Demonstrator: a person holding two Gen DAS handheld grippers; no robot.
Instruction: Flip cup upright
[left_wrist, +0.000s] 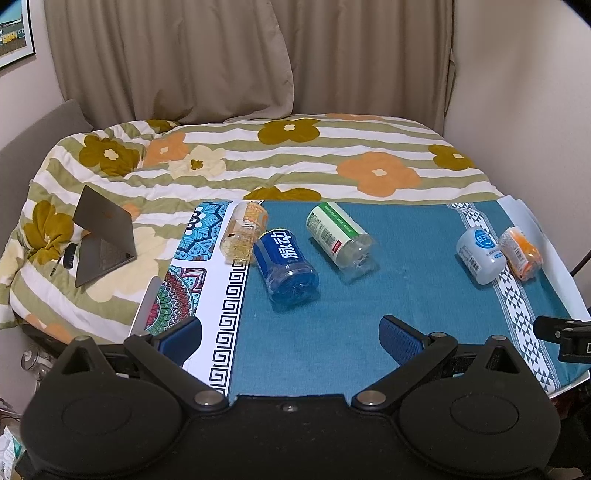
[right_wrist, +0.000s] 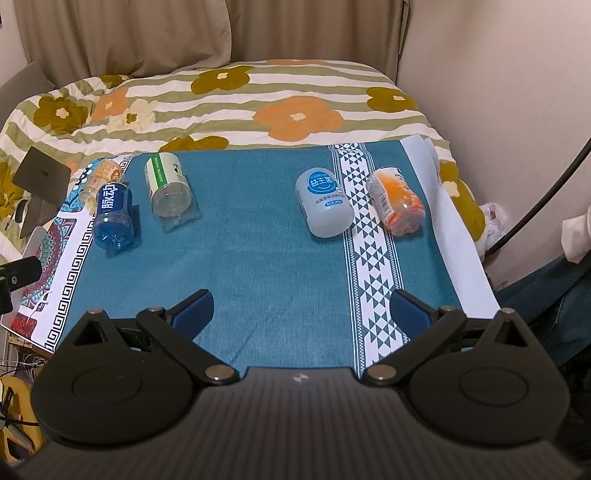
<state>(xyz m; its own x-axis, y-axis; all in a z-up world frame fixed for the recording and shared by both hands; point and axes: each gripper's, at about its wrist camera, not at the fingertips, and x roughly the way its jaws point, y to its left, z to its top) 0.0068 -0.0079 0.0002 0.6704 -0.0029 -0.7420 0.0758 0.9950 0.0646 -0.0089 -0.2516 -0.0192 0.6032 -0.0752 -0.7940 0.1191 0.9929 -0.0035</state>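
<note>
Five cups lie on their sides on a teal tablecloth (right_wrist: 258, 240). At the left, a yellow-printed clear cup (left_wrist: 243, 232) touches a blue cup (left_wrist: 286, 267), with a green-labelled clear cup (left_wrist: 341, 238) near them. Well apart at the right, a white cup (right_wrist: 323, 203) lies just beside an orange cup (right_wrist: 397, 201). The left gripper (left_wrist: 291, 332) and the right gripper (right_wrist: 301, 308) both hover with jaws spread wide, holding nothing. A laptop (left_wrist: 101, 236) rests on the flowered quilt (left_wrist: 295, 158).

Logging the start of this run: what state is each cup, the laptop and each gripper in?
Yellow cup: on its side.
Blue cup: on its side.
Green cup: on its side.
White cup: on its side.
Orange cup: on its side.
Laptop: open.
Left gripper: open, empty.
Right gripper: open, empty.
</note>
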